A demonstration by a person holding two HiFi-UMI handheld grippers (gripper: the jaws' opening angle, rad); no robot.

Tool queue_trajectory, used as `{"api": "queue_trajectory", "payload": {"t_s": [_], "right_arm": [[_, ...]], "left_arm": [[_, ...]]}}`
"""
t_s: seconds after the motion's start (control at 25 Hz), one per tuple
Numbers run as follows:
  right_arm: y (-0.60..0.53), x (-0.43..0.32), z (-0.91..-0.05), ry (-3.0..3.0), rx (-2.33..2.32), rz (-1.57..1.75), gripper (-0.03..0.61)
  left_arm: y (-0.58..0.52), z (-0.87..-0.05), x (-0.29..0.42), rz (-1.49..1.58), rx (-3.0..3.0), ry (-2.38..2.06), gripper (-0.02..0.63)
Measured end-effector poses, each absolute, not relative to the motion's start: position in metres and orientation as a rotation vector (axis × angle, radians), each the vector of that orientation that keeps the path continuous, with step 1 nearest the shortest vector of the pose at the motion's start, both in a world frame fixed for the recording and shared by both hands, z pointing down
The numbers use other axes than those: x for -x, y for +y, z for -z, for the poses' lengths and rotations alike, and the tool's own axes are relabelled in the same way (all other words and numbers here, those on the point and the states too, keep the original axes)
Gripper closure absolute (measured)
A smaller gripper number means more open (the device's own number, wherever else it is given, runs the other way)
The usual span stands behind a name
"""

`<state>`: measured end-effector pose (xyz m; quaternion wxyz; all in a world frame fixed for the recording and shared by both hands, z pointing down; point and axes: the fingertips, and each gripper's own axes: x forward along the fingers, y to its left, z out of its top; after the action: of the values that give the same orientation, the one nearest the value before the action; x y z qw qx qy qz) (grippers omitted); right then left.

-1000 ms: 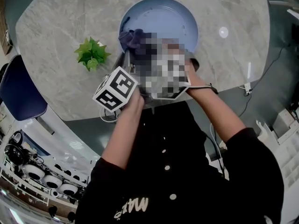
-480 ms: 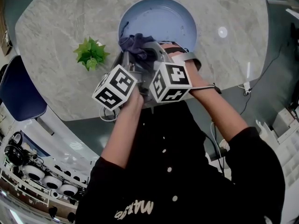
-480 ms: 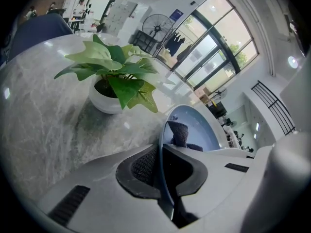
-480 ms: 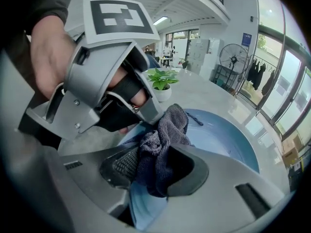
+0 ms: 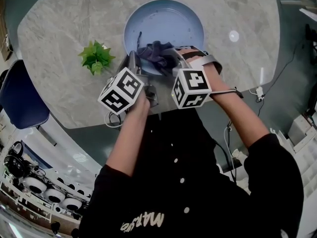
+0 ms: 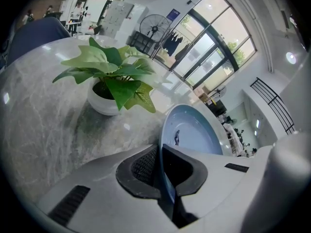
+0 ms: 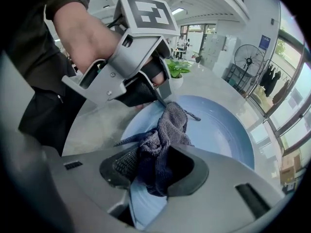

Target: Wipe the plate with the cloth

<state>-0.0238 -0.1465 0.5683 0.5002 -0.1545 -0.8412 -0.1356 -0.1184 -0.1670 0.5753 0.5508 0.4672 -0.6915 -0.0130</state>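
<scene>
A light blue plate [image 5: 166,26] lies on the round marble table [image 5: 59,29]. My left gripper [image 5: 133,59] is shut on the plate's near-left rim; in the left gripper view the rim [image 6: 167,130] runs edge-on between the pads of the gripper [image 6: 160,171]. My right gripper [image 5: 171,59] is shut on a dark blue-grey cloth [image 5: 154,52]. The cloth's loose end rests on the near part of the plate. In the right gripper view the cloth [image 7: 165,130] bunches between the pads of the gripper [image 7: 155,166] over the plate [image 7: 223,130], with the left gripper [image 7: 160,93] just beyond.
A small green plant in a white pot [image 5: 96,57] stands on the table left of the plate, close to my left gripper. The table's near edge runs just under both hands. A dark blue chair [image 5: 20,98] stands at the far left.
My right gripper has slid to the right along the plate's near part and rolled, dragging the cloth away from the left rim. The left gripper has kept its hold on the rim.
</scene>
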Motion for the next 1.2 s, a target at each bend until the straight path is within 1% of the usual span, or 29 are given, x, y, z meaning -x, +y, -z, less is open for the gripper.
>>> {"api": "queue_trajectory", "payload": {"t_s": [0.56,0.84,1.0,1.2], "right_arm": [[-0.183,-0.026,-0.571,-1.87,0.394,0.384,0.437],[-0.201,-0.035,-0.573,-1.834,0.368,0.383,0.437],[-0.219,-0.038,-0.573,-1.775,0.269,0.438,0.436],[-0.221,-0.04,-0.572,-1.773,0.195,0.427,0.436]], "left_arm": [[-0.167,-0.573,0.117,-0.022,-1.147,-1.619,0.584],[-0.168,-0.574,0.117,-0.043,-1.17,-1.622,0.584],[-0.168,-0.573,0.118,-0.058,-1.18,-1.619,0.584],[-0.168,-0.572,0.117,-0.061,-1.186,-1.604,0.584]]}}
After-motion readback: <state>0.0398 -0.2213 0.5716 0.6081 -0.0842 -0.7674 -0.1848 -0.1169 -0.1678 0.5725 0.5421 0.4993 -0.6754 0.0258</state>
